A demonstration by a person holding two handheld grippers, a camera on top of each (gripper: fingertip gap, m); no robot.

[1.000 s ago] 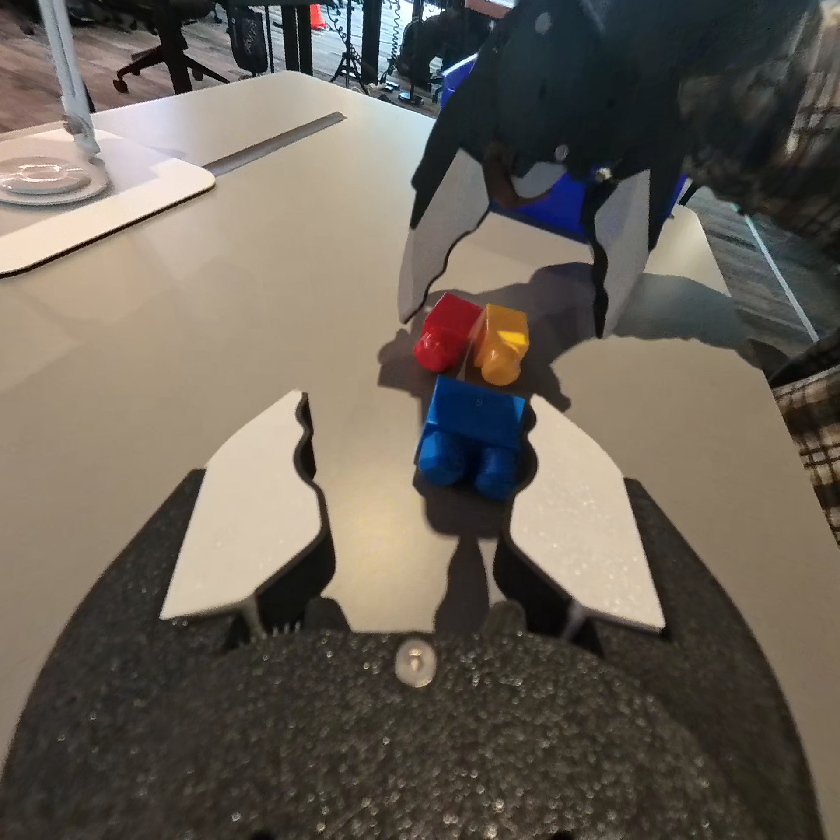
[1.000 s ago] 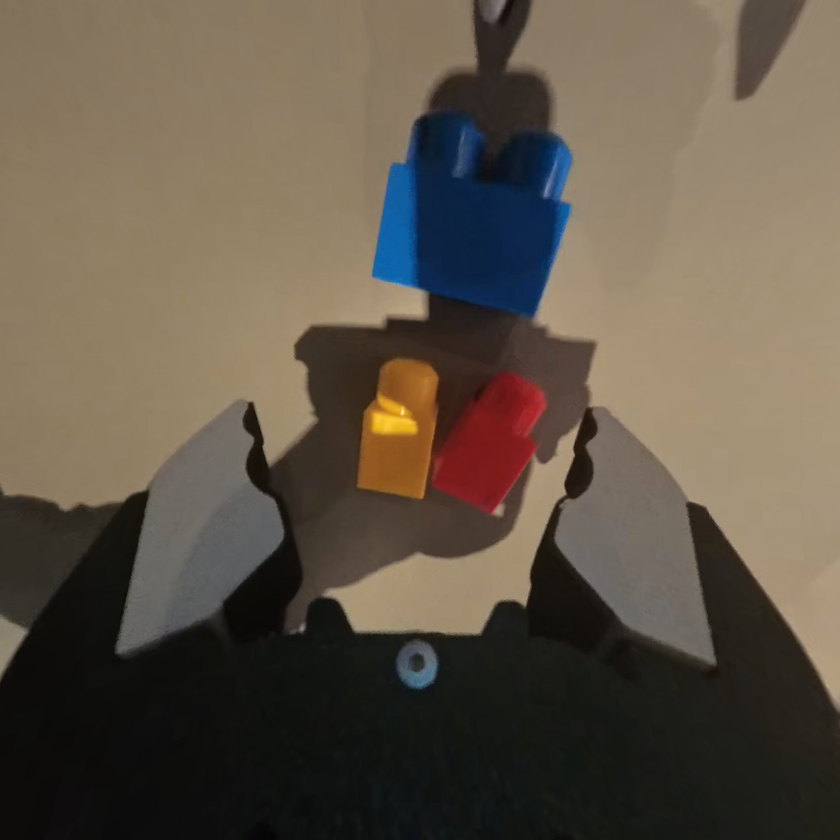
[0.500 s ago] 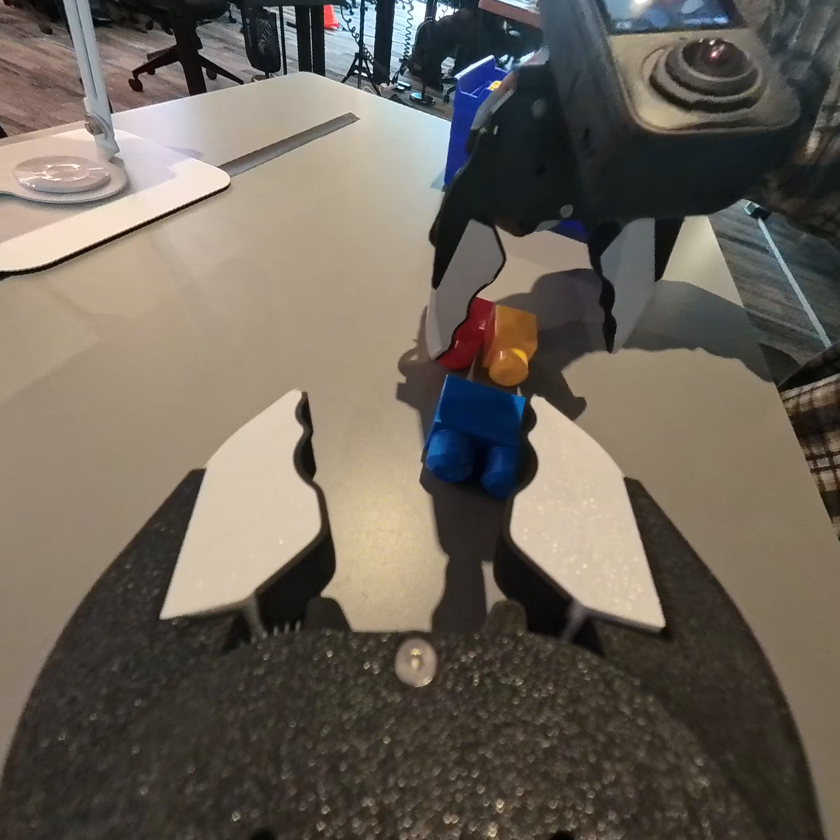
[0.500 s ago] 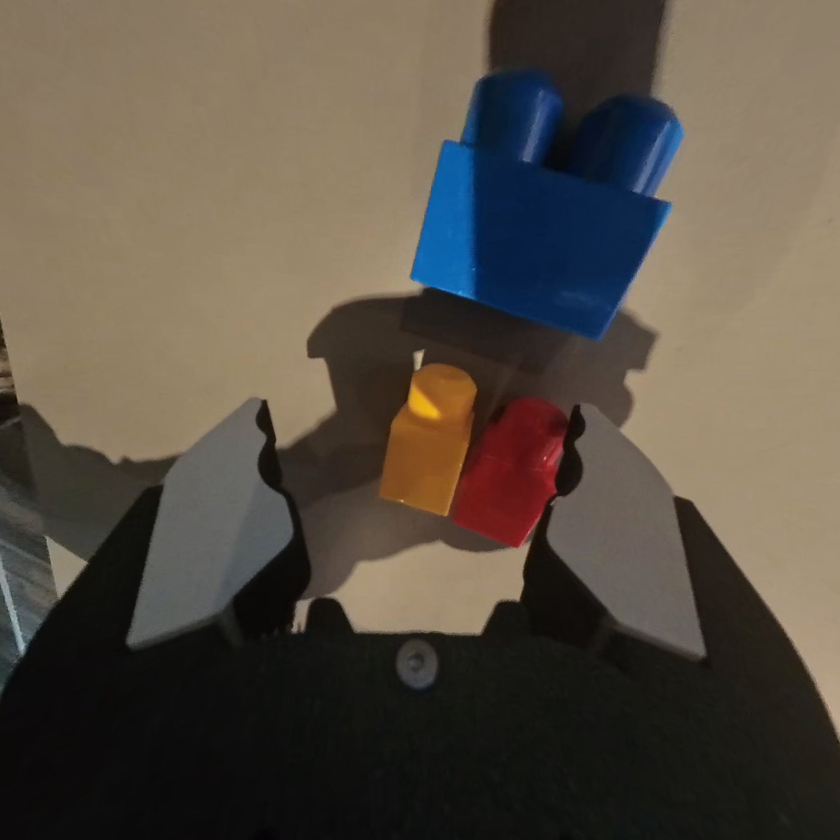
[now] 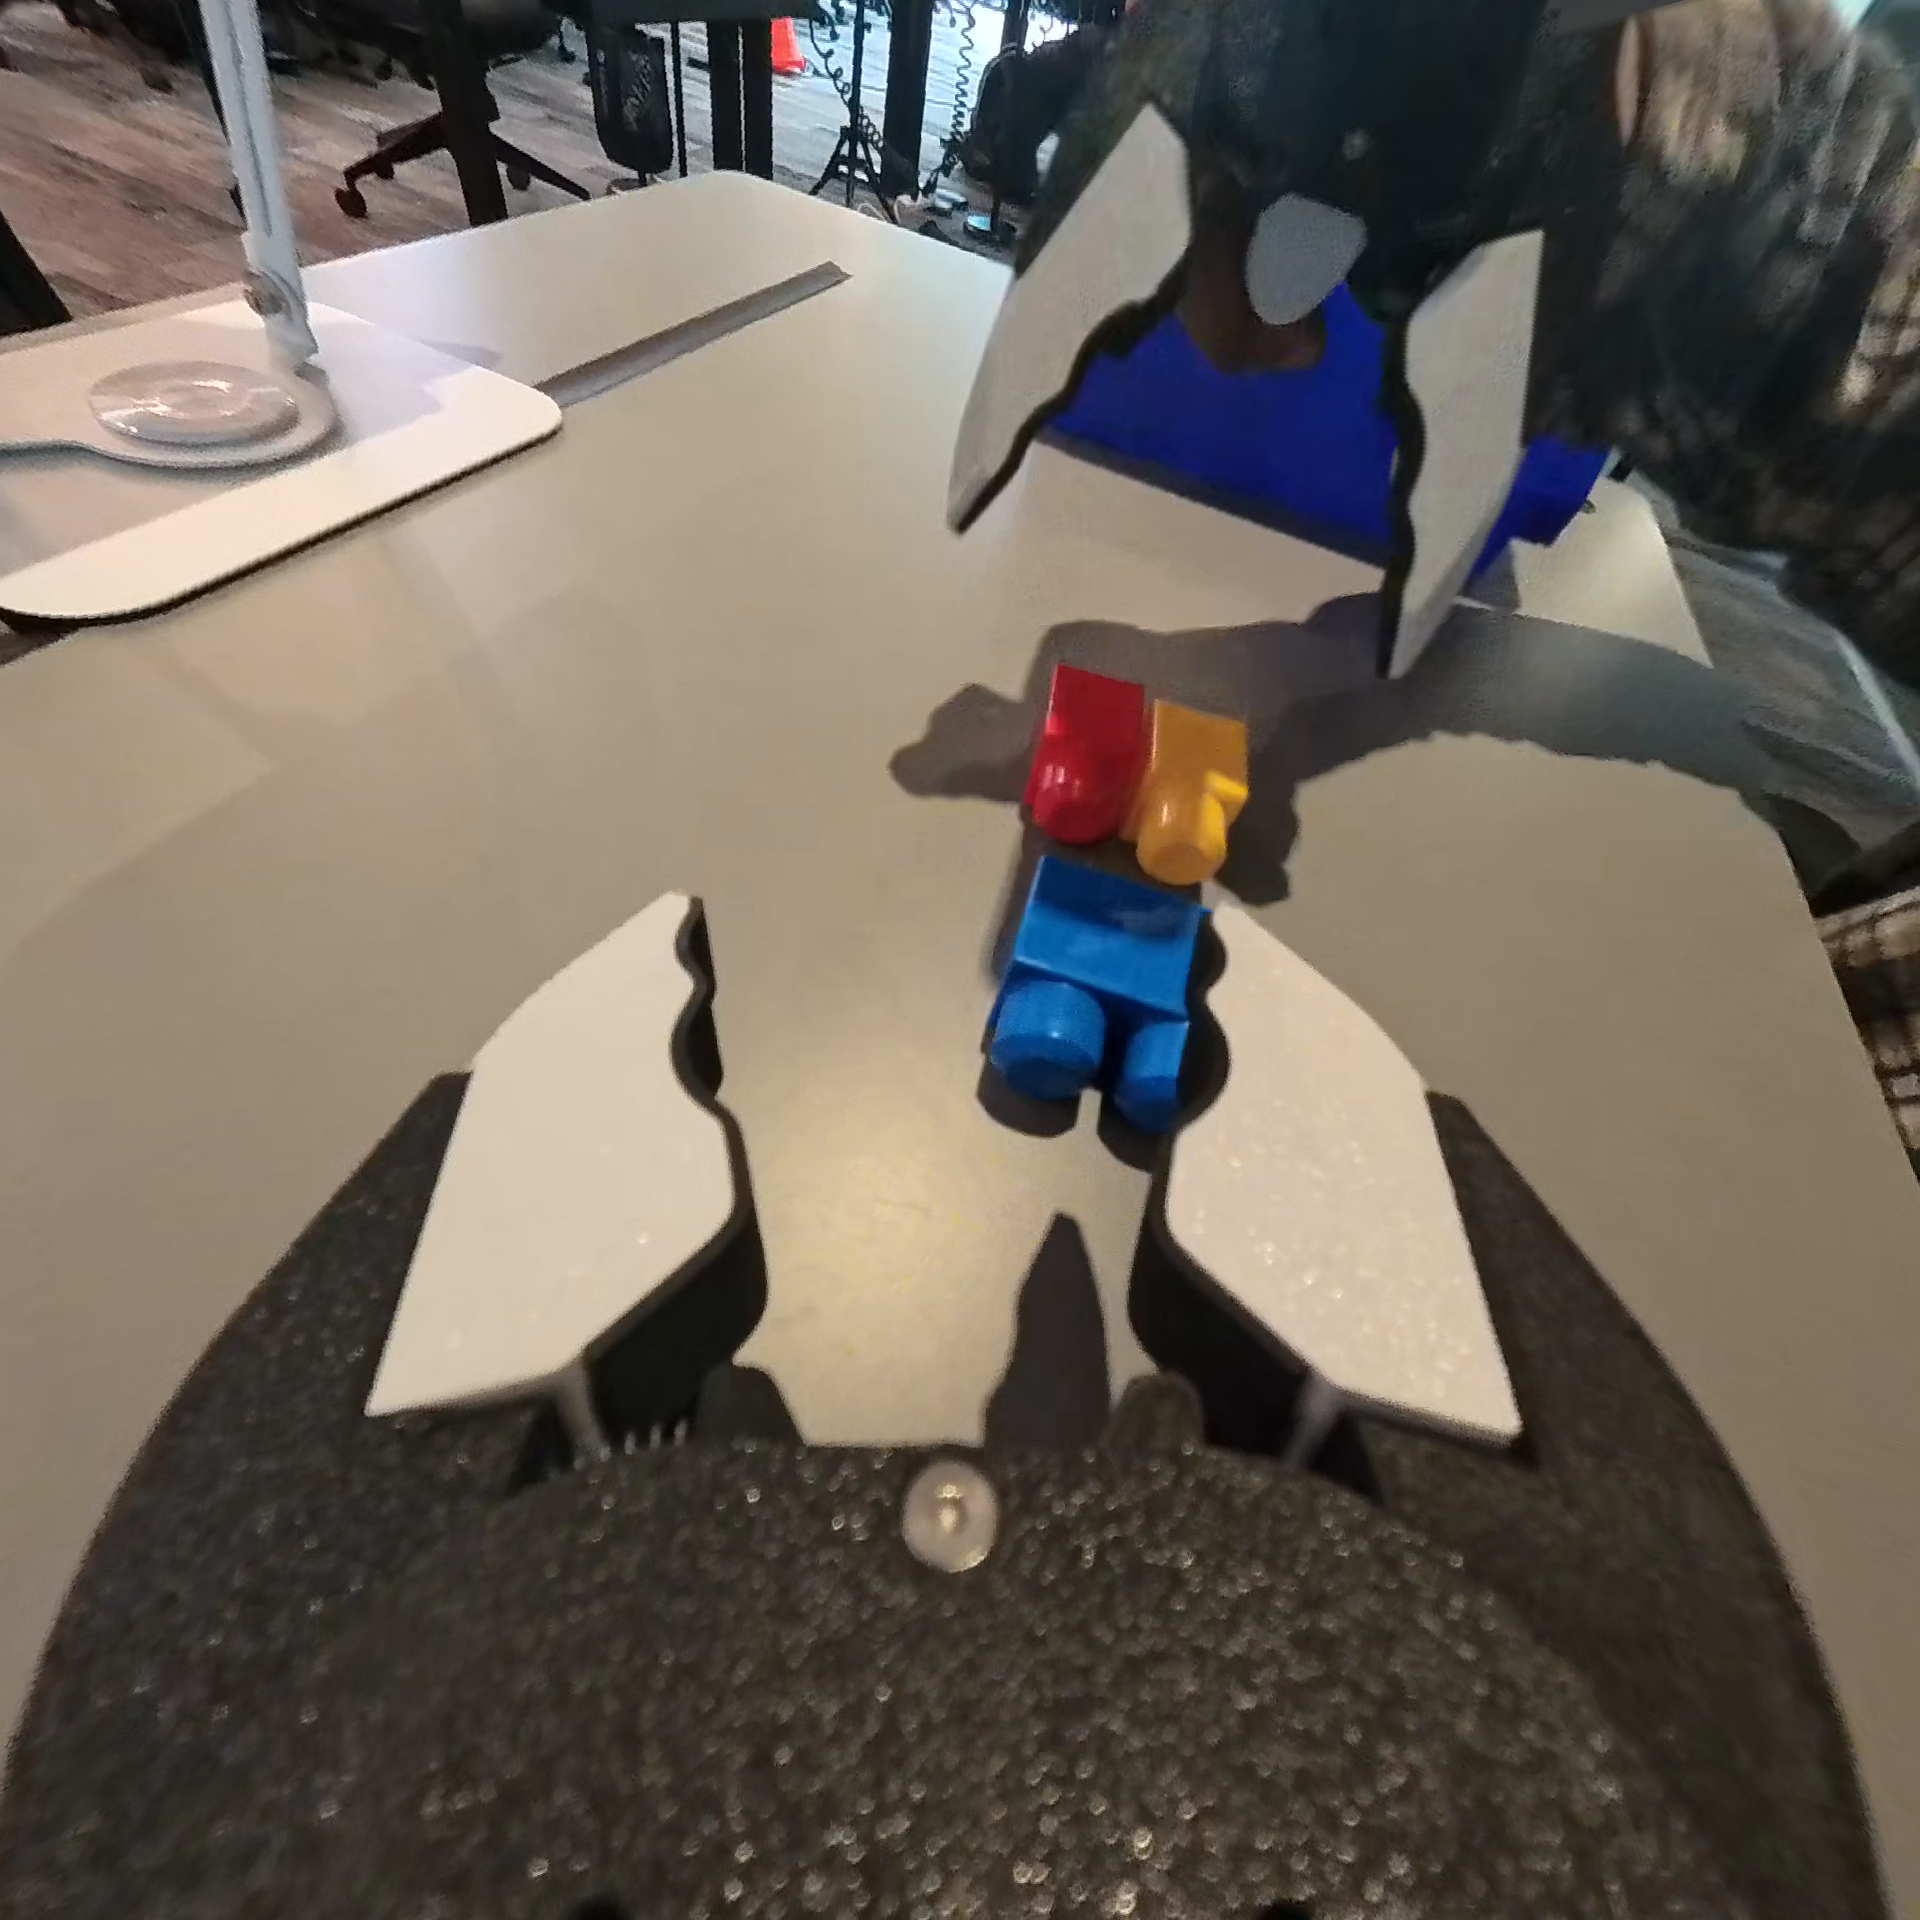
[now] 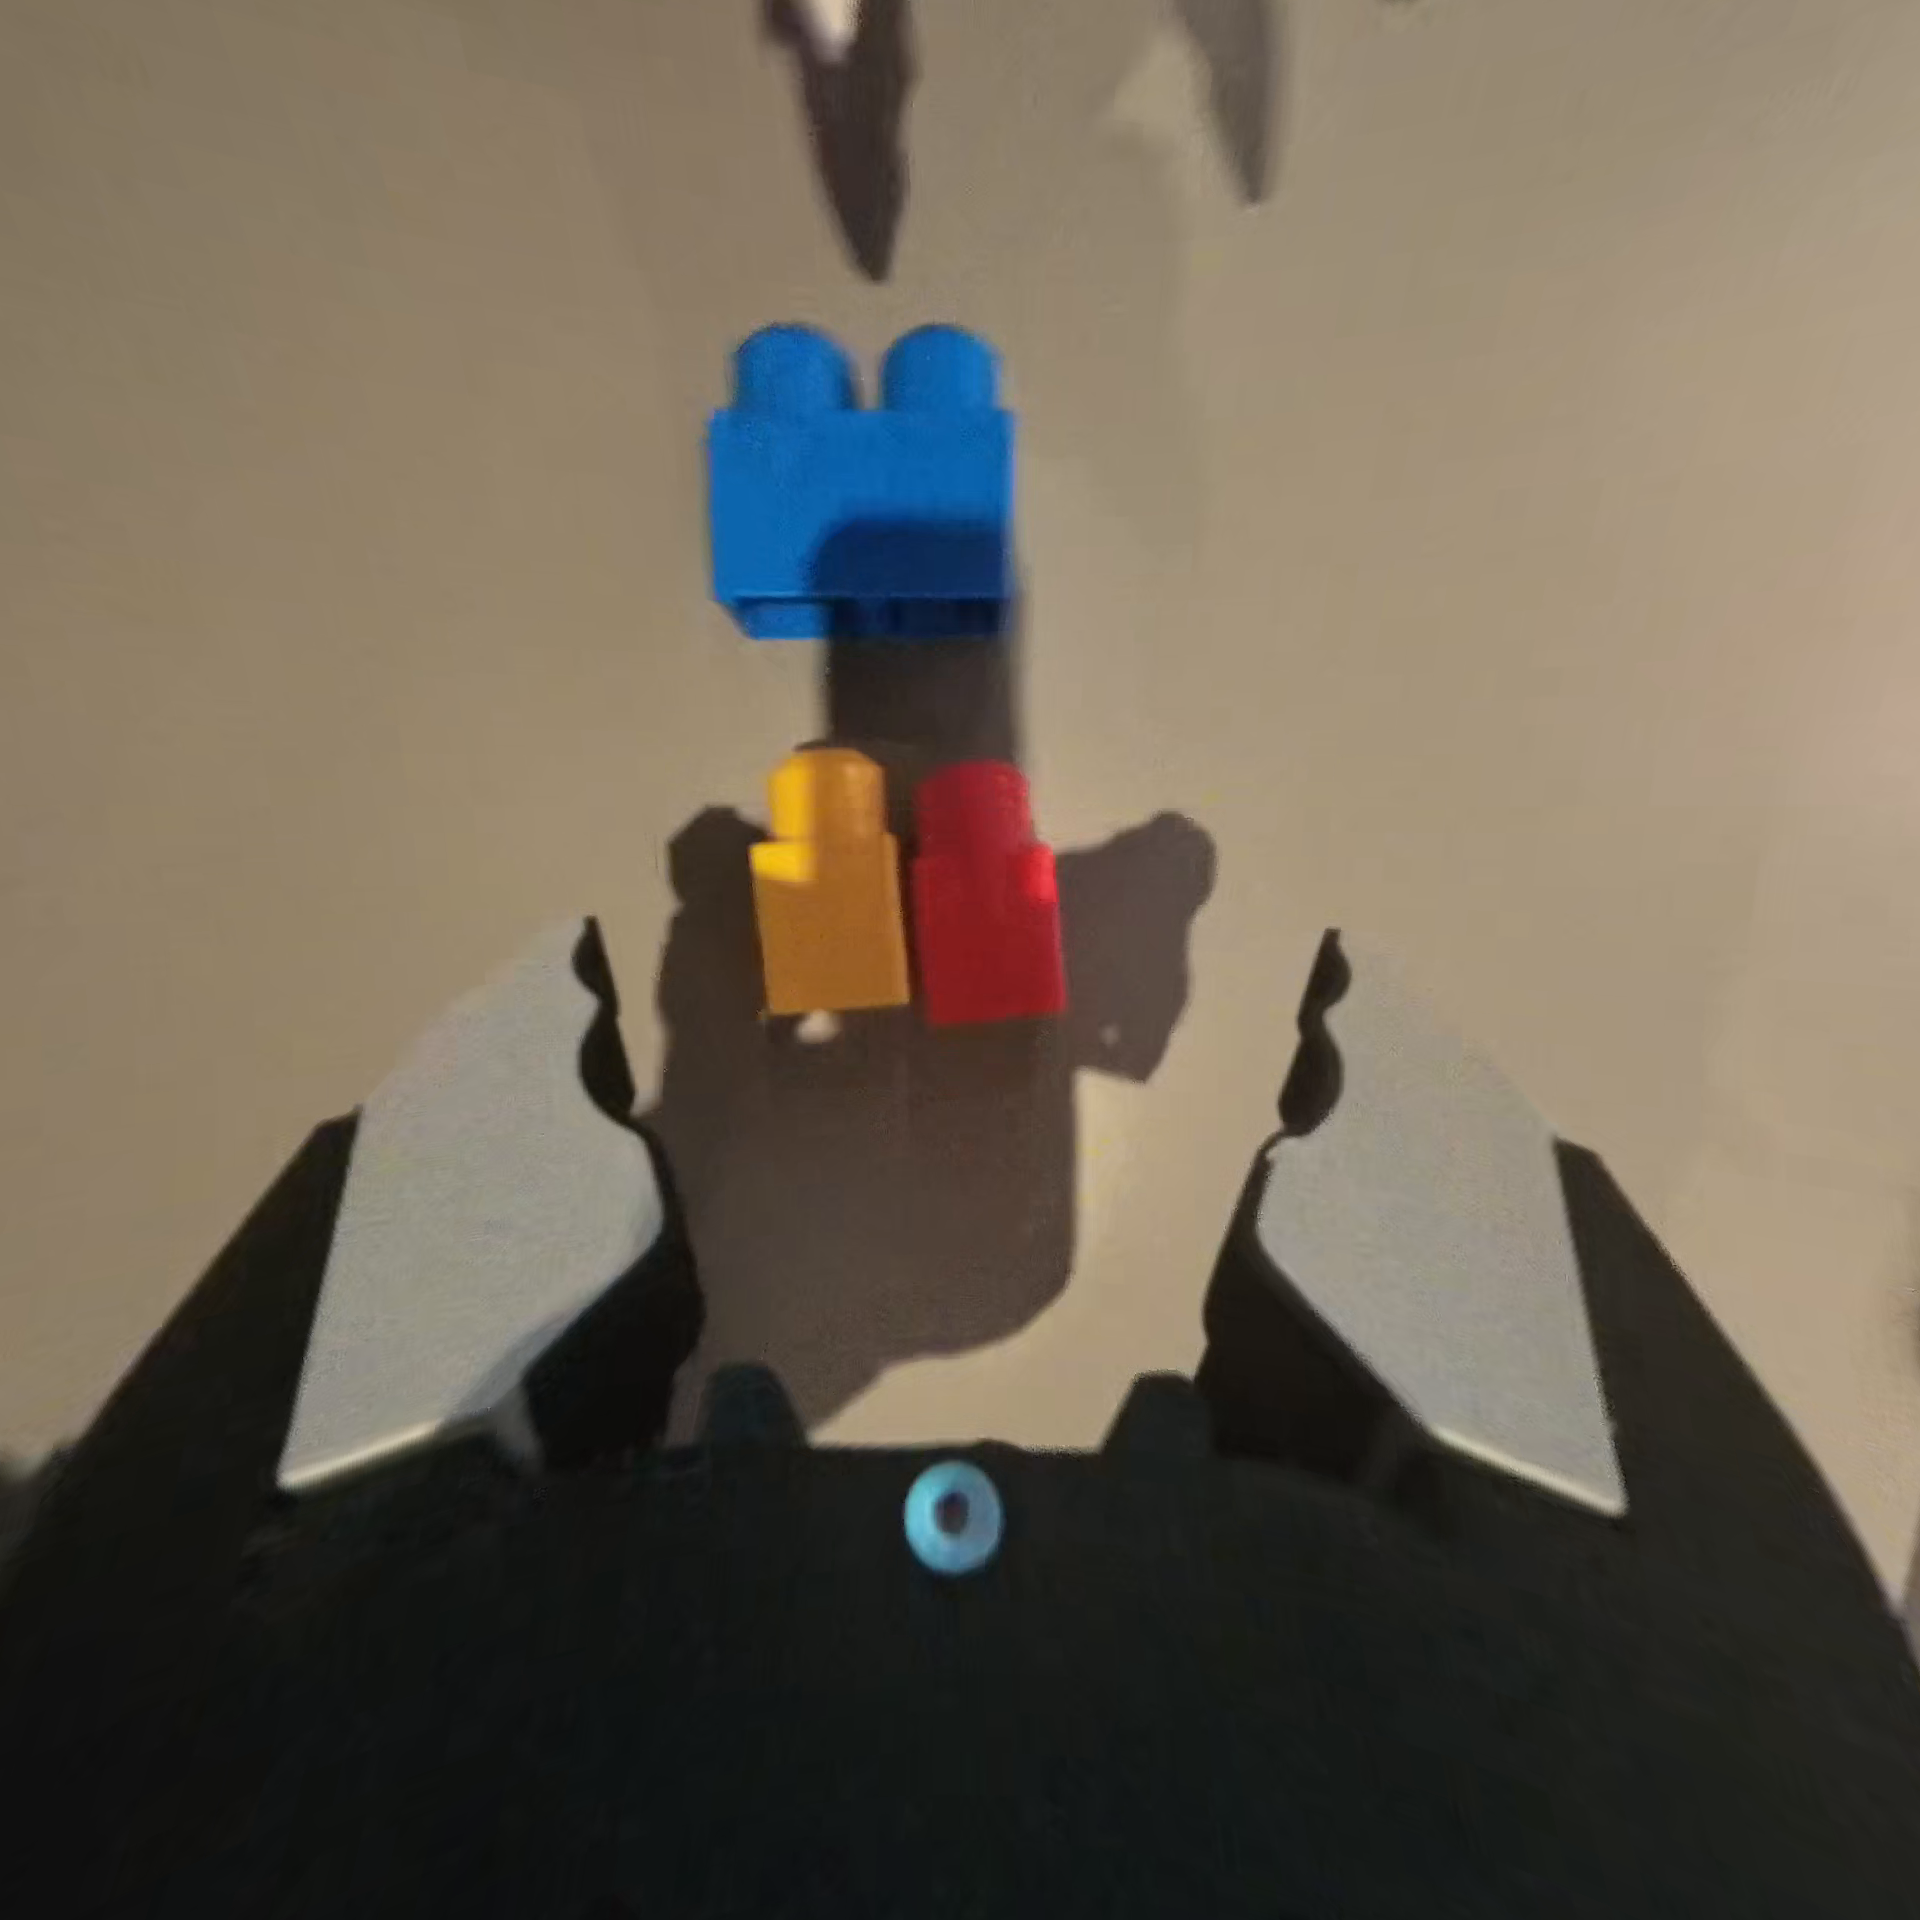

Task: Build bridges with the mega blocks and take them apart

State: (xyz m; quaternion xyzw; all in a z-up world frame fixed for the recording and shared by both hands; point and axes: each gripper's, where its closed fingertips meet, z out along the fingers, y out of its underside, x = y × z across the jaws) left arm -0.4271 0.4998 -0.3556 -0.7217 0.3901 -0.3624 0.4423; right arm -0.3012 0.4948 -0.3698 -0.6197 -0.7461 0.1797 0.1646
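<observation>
blue block (image 5: pixel 1101 971) on its side on the table (image 5: pixel 623 675), red block (image 5: pixel 1086 753) and yellow block (image 5: pixel 1190 784) just behind it (touching each other), both grippers' jaws spread, empty

Both grippers share one build; the left gripper (image 5: pixel 951 997) has a black, pebbled foam-like body, flat pale-grey fingers (image 5: pixel 561 1174) with wavy black inner edges, and a silver screw at centre; the right gripper (image 6: pixel 961 1039) looks smoother black, its screw ringed blue; a plaid sleeve (image 5: pixel 1870 997) shows.
</observation>
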